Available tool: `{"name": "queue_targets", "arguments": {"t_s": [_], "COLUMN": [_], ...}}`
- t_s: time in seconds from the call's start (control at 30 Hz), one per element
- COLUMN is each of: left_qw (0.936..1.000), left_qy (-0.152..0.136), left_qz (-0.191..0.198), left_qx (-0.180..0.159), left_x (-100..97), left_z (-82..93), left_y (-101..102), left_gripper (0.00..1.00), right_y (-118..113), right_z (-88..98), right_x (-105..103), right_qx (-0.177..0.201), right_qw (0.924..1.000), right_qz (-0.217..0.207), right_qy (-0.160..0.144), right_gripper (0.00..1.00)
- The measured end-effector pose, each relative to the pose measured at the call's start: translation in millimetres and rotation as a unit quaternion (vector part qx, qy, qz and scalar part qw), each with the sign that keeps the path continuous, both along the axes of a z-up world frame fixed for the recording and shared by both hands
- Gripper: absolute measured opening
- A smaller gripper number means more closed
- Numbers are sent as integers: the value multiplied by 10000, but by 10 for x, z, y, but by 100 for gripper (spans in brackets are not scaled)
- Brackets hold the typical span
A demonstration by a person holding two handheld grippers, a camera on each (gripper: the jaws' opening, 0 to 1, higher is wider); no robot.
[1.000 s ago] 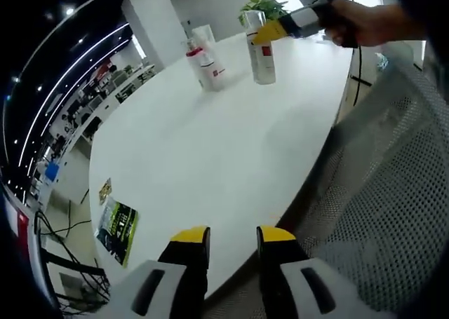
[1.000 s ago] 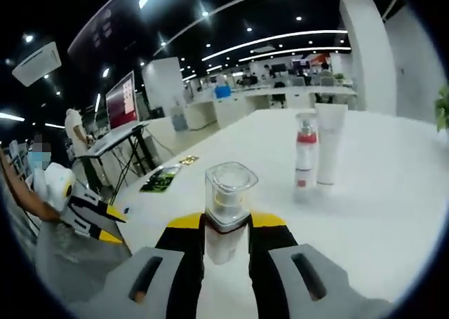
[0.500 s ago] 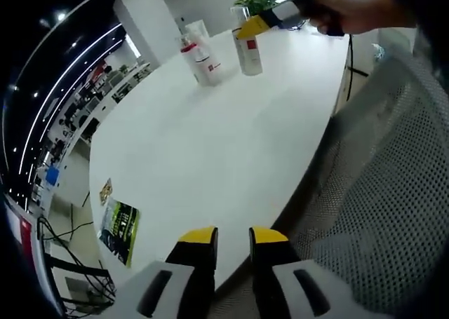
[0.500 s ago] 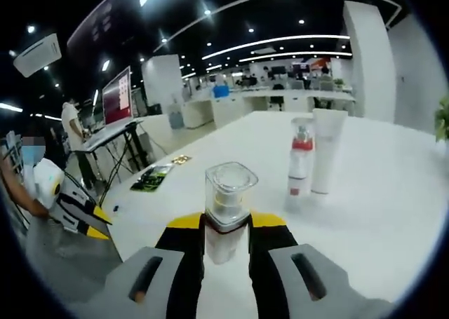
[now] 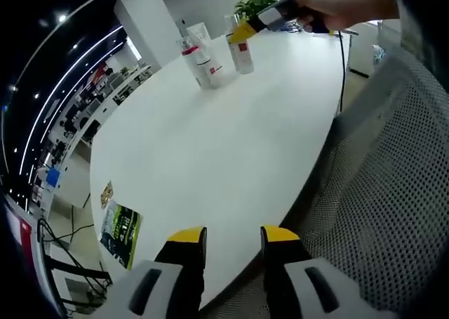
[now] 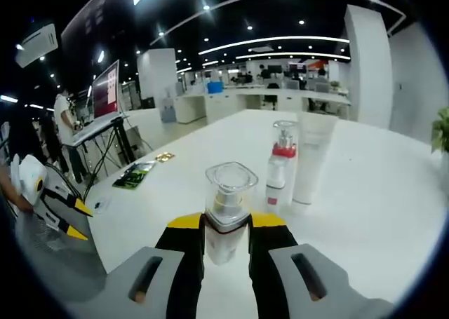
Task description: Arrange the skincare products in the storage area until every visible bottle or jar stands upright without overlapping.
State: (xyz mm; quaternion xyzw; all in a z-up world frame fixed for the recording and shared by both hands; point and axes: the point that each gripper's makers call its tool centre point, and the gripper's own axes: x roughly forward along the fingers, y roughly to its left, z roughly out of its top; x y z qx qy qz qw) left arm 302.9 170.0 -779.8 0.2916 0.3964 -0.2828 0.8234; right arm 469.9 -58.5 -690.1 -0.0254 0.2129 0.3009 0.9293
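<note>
Left gripper view. Left hand-held gripper at bottom, yellow-tipped jaws parted, nothing between them, poised over the near edge of the white desk. Mesh chair back on the right. Green leaflet and a small card flat near the desk's left edge. At the far end: pump bottle with red collar, upright, just in front of a white tube, also upright. Just to their right, clear-capped bottle with red label, upright, clamped in the right hand-held gripper, held by a person's hand. Potted plant behind.

Right gripper view. Right hand-held gripper closed on the clear-capped bottle, jaws pressed against both sides of its body; square transparent cap above the jaw tips; cannot tell whether the base touches the desk. Pump bottle and white tube upright beyond it, side by side, apparently touching. Green leaflet and small card further left. Left hand-held gripper at far left edge, off the desk. Open office behind, a person standing beside a screen.
</note>
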Motion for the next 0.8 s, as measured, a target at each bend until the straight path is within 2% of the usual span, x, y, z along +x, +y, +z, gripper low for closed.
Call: {"name": "queue_targets", "arguments": {"t_s": [0.2, 0.47, 0.63, 0.7, 0.8], "left_qw": [10000, 9999, 9999, 9999, 9998], "left_qy": [11, 55, 77, 107, 102], "left_qz": [-5, -56, -85, -94, -121], "left_qx": [-85, -69, -54, -97, -127], "left_x": [-6, -18, -24, -34, -37], "left_z": [5, -10, -15, -20, -18], "left_y": [-32, -41, -41, -54, -73], "left_gripper": [32, 31, 30, 30, 30], "right_y": [-67, -194, -288, -304, -309], "right_z": [-68, -91, -174, -227, -299], "right_x": [61, 233, 379, 434, 481], "right_qx": [-313, -501, -770, -732, -951], "right_qw": [9994, 9984, 9965, 9966, 9939], "right_qz": [86, 62, 54, 109, 299], "right_qy": [-86, -241, -336, -348, -475], "right_gripper": [21, 21, 21, 21, 21]}}
